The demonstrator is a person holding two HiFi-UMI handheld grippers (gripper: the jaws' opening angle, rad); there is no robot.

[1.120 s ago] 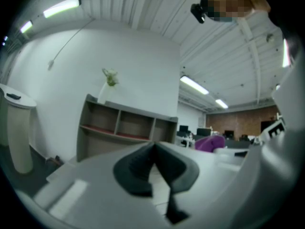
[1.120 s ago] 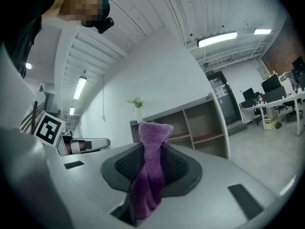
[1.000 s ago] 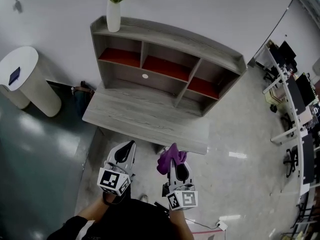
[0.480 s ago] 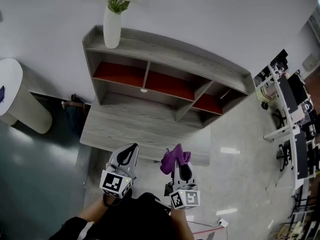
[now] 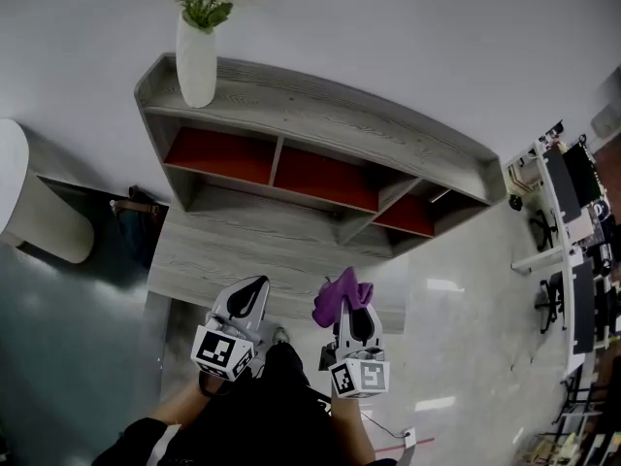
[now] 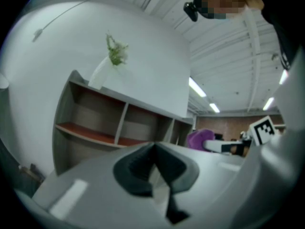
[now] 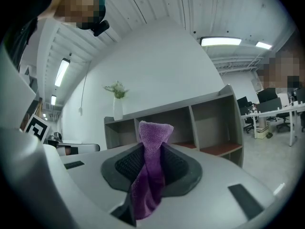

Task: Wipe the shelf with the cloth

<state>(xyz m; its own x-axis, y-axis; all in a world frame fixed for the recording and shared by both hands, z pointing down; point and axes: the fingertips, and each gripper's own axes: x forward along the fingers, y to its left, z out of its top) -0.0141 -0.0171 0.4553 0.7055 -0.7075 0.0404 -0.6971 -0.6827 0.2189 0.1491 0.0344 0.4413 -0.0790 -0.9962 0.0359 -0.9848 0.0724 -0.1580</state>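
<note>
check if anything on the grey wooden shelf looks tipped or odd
Nothing stands out: the grey wooden shelf unit looks intact, the white flower vase stands upright on top, and the right gripper holds the purple cloth.

White wall [image 5: 388,27], glossy floor [image 5: 466,338], office desks [image 5: 571,184], ceiling lights [image 7: 221,41]

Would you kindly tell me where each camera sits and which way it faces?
Head view: on the person's head, looking steeply down at the shelf; left gripper and right gripper show.
Left gripper view: rides that gripper, facing the shelf over shut, empty jaws.
Right gripper view: likewise, jaws clamping the purple cloth.
All share the shelf and vase.
</note>
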